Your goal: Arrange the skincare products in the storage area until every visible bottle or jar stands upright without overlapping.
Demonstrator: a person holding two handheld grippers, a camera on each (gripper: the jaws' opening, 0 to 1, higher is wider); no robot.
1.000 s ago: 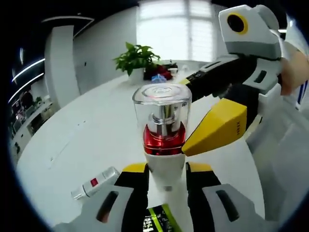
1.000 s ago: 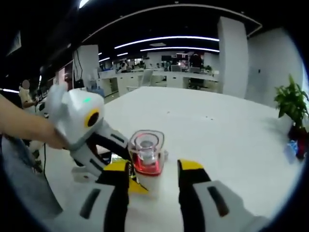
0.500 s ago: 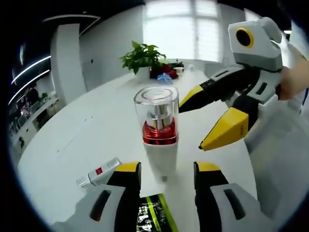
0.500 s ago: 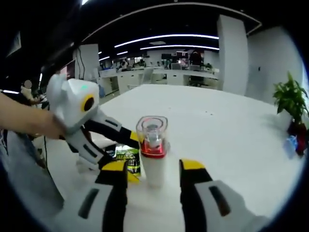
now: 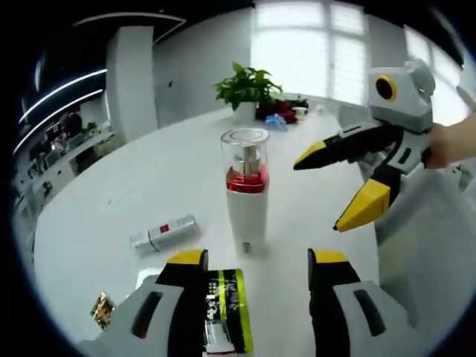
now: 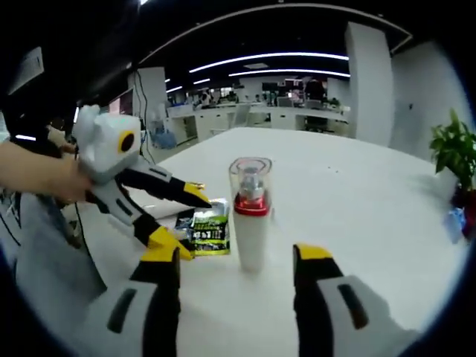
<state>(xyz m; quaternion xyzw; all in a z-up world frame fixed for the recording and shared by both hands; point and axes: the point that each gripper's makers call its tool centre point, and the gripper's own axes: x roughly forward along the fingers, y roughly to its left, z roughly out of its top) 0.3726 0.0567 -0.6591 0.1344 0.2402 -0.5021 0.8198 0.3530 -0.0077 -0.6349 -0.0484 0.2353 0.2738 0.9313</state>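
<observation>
Bright all over the white desk [image 5: 149, 186]. Strong daylight from the big window [image 5: 327, 37], washed out to white. Long ceiling lights [image 6: 275, 59] glowing in the darker room behind. Soft small shadows. Bent, stretched shapes near the edges. A little blurry far away.

The bottle [image 5: 246, 195] is white with a red collar and clear cap. The sachet [image 5: 224, 311] is green and black; the tube [image 5: 163, 233] silver with a red mark; the counter [image 5: 149, 186] white.
</observation>
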